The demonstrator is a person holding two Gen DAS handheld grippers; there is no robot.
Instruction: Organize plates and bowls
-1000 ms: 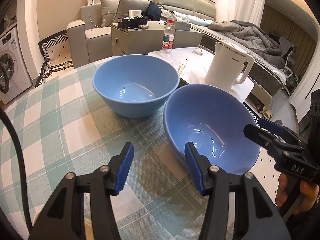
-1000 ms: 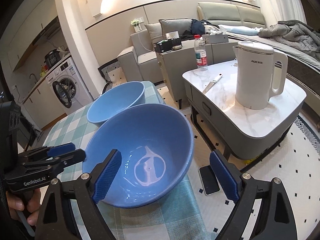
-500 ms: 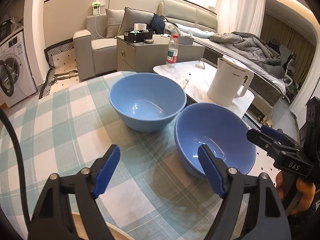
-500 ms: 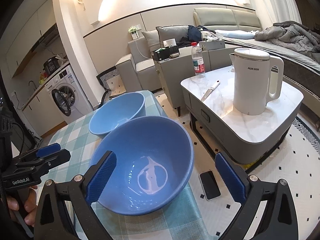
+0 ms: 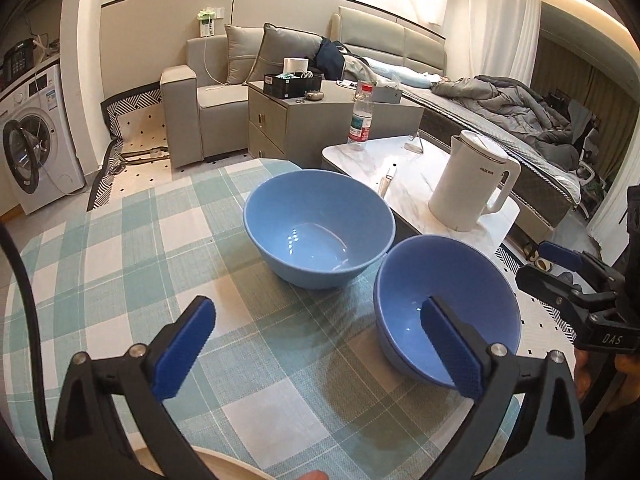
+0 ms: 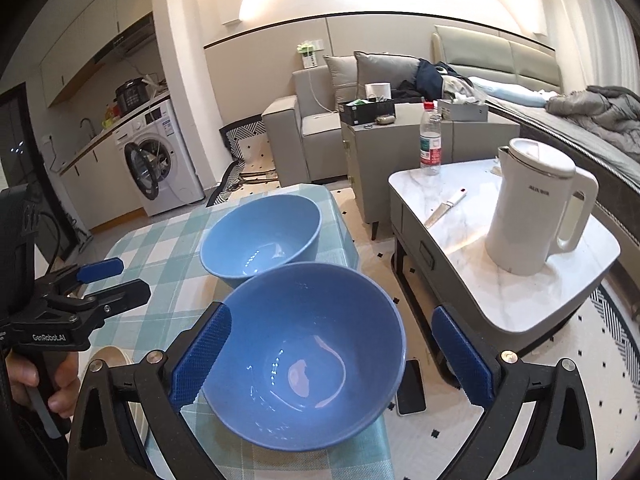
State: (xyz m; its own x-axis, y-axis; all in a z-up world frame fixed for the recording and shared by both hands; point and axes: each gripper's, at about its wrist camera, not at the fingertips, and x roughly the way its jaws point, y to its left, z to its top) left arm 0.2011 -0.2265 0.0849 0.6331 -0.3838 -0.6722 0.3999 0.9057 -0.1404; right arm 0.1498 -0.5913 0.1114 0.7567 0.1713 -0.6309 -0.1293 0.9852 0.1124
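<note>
Right wrist view: near bowl (image 6: 308,352) sits on the checked tablecloth (image 6: 160,236) at the table's near right corner, straight ahead of the right gripper (image 6: 332,356), fingers spread wide, holding nothing, left pad beside the rim. Far bowl (image 6: 260,236) just behind it, rims almost touching. Left gripper (image 5: 316,354) also spread and empty, set off to the left, so the right one looks nearer.

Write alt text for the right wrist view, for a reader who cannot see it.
Two empty blue bowls sit on a green checked tablecloth; the near bowl lies between the open jaws of the right gripper, the far bowl just behind it. The left gripper shows at left, a white kettle at right.
</note>
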